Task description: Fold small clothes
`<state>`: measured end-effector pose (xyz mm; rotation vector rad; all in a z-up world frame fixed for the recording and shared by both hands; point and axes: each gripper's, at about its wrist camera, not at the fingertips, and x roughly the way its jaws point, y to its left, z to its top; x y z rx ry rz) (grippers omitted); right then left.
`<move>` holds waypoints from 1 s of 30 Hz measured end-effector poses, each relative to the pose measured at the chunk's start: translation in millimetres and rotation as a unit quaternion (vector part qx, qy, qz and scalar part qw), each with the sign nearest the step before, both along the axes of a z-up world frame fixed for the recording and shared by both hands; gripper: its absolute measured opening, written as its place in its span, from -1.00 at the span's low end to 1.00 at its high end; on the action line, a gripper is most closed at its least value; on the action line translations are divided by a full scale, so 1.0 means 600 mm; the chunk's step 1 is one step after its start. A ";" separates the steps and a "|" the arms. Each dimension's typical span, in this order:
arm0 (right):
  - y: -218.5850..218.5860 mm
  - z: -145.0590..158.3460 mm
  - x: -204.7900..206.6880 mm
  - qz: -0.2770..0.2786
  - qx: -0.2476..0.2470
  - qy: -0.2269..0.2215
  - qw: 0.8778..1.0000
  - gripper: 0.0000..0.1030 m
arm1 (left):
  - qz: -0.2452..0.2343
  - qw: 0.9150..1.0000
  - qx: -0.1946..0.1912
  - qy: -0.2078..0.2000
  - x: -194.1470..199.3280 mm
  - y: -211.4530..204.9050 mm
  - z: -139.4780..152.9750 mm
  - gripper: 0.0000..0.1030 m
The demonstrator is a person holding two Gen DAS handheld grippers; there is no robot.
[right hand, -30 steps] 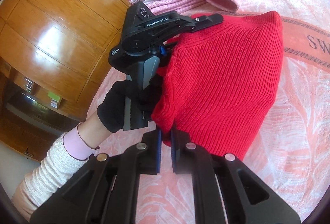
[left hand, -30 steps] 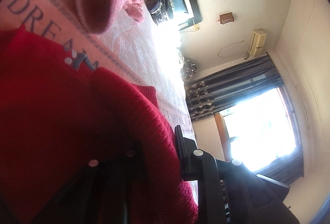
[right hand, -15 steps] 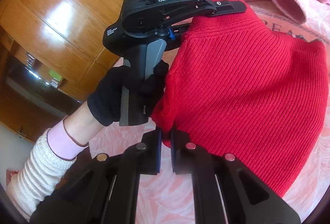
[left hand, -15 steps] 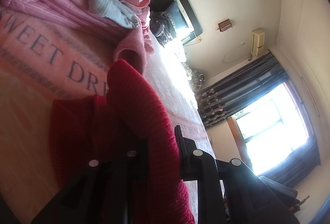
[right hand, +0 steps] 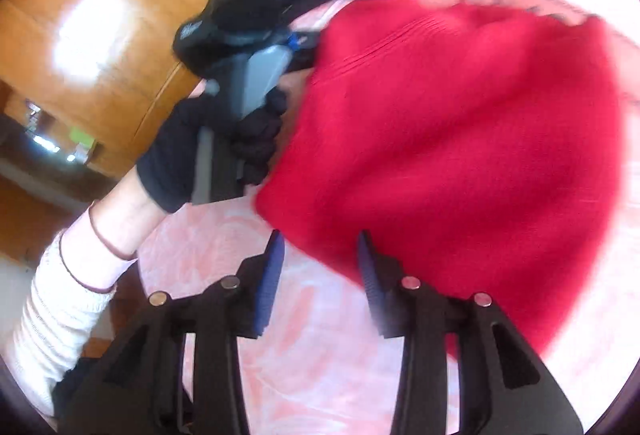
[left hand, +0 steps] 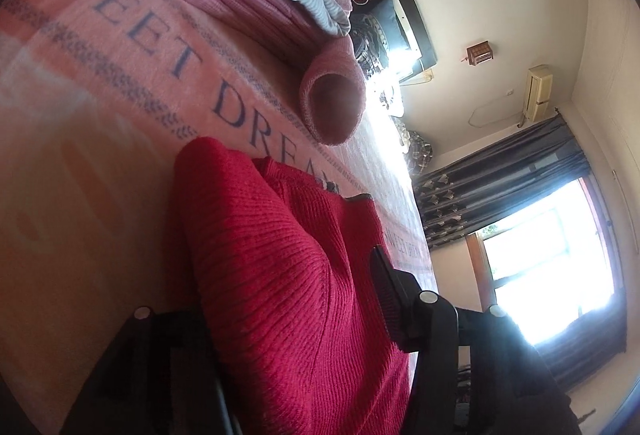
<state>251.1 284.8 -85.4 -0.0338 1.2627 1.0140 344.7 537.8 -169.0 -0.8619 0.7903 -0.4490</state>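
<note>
On the pink printed bedspread (right hand: 328,387) the red ribbed knit sweater (right hand: 460,155) now lies folded over, because the right gripper (right hand: 320,255) has spread its jaws and let go, while the left gripper (left hand: 292,299) has likewise parted around the loose cloth.

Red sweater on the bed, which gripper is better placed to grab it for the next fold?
Probably left. The red sweater lies deep between the left gripper's open fingers, so closing would catch it. The right gripper is open too, but only the sweater's edge reaches its fingertips.
</note>
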 end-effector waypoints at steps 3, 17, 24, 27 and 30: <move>-0.055 0.005 0.022 -0.048 -0.033 -0.031 0.998 -0.23 | -0.003 1.000 -0.006 -0.005 0.002 -0.015 0.005 0.00; -0.149 -0.038 0.046 -0.099 -0.043 0.025 0.994 -0.53 | 0.015 0.999 0.005 0.040 -0.014 0.010 -0.026 -0.22; -0.192 -0.011 0.030 -0.130 -0.045 0.025 0.990 -0.02 | -0.028 0.997 0.052 0.057 -0.115 -0.030 0.022 0.32; -0.207 -0.034 0.029 -0.136 -0.041 0.075 0.987 -0.01 | -0.033 0.995 0.058 0.074 -0.173 -0.047 0.013 0.40; -0.211 -0.054 0.035 -0.144 -0.034 0.107 0.983 -0.11 | -0.026 0.993 0.053 0.100 -0.209 -0.056 -0.012 0.40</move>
